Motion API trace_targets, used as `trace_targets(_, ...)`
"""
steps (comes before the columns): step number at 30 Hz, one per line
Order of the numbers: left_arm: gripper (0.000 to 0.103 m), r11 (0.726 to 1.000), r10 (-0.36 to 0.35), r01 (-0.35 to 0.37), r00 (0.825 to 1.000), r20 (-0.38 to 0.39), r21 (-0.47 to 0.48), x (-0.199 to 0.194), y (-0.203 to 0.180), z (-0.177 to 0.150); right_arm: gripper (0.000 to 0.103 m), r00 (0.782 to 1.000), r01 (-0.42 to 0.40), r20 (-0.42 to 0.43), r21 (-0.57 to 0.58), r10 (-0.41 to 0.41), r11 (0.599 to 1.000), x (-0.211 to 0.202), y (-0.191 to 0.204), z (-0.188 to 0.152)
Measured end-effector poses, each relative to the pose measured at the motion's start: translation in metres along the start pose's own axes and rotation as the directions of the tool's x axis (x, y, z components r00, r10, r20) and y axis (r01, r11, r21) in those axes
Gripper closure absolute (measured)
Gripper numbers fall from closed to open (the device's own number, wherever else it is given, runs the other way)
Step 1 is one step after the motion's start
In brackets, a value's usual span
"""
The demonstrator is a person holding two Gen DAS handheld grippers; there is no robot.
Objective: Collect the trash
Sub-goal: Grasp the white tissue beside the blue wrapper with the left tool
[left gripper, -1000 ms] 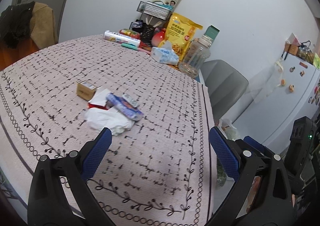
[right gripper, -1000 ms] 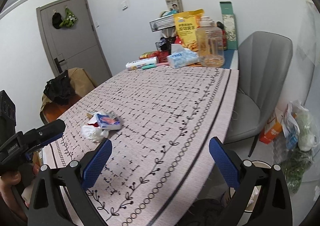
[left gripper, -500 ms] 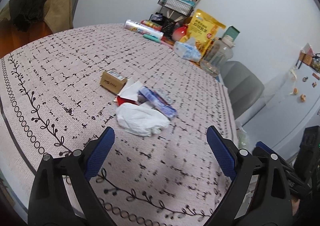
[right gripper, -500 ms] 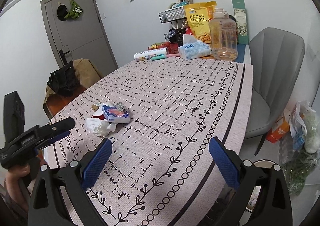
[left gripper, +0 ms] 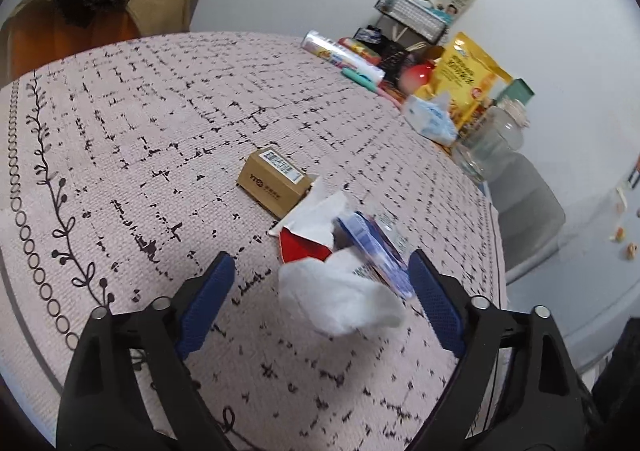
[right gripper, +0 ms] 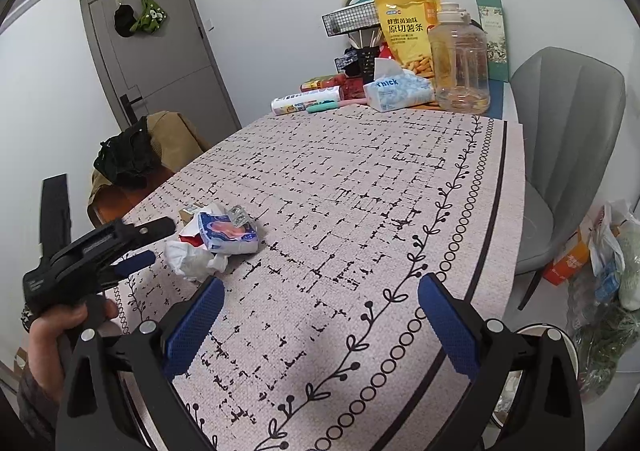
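A small trash pile lies on the patterned tablecloth [left gripper: 120, 139]: a crumpled white tissue [left gripper: 340, 295], a red wrapper [left gripper: 304, 249], a blue packet [left gripper: 378, 247] and a small cardboard box [left gripper: 276, 179]. My left gripper [left gripper: 320, 291] hangs low over the pile. Its jaws are closing with the tissue between them, and the blue pads [left gripper: 206, 303] stand apart from it. In the right wrist view the left gripper [right gripper: 148, 245] sits just left of the tissue [right gripper: 196, 261] and blue packet [right gripper: 228, 235]. My right gripper [right gripper: 320, 311] is open with nothing between its fingers, near the table's front edge.
At the table's far end stand a yellow snack bag [right gripper: 408, 27], a clear jug [right gripper: 460, 63], a tissue pack [right gripper: 396, 91] and a wire rack [right gripper: 348, 17]. A grey chair [right gripper: 568, 139] and floor bags [right gripper: 600, 251] are on the right; a coat-draped chair [right gripper: 136, 159] is on the left.
My left gripper came forward and down onto the trash pile, so the tissue now lies between its fingers, which stand a little closer together. My right gripper edged forward over the table.
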State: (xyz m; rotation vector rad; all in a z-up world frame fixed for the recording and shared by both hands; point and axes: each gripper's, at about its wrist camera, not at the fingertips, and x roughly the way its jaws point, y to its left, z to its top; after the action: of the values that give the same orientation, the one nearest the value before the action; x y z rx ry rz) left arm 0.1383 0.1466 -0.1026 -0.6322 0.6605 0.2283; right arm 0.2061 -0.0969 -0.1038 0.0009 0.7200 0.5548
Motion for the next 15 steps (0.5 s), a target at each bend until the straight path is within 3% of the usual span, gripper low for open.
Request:
trace_targets(5, 0.036, 0.999, 0.027, -0.028, 0.999, -0.028, -0.028, 0.013, 0.004, -0.002, 0.008, 1.000, -0.014, -0.012, -0.012, 0.014, 1.000, 0.003, 0.004, 0.003)
trace_targets(7, 0.057, 0.999, 0.026, -0.027, 0.999, -0.042, -0.034, 0.014, 0.006, -0.006, 0.008, 1.000, -0.017, -0.016, -0.019, 0.017, 1.000, 0.005, 0.006, 0.004)
trace_targets(8, 0.075, 0.999, 0.026, -0.028, 0.999, -0.048, -0.035, 0.013, 0.007, -0.008, 0.008, 1.000, -0.019, -0.018, -0.019, 0.019, 1.000, 0.006, 0.007, 0.004)
trace_targets(9, 0.086, 0.999, 0.028, -0.029, 0.998, -0.052, -0.036, 0.012, 0.008, -0.010, 0.008, 1.000, -0.023, -0.021, -0.019, 0.023, 1.000, 0.008, 0.008, 0.005)
trace_targets(11, 0.093, 0.999, 0.020, -0.021, 0.999, -0.044, -0.035, 0.006, 0.010, -0.012, 0.008, 0.999, -0.030, -0.025, -0.020, 0.030, 0.999, 0.011, 0.010, 0.006)
trace_targets(15, 0.094, 1.000, -0.011, 0.010, 1.000, -0.019, -0.027, -0.014, 0.010, -0.014, 0.008, 0.998, -0.048, -0.037, -0.032, 0.047, 0.998, 0.019, 0.019, 0.008)
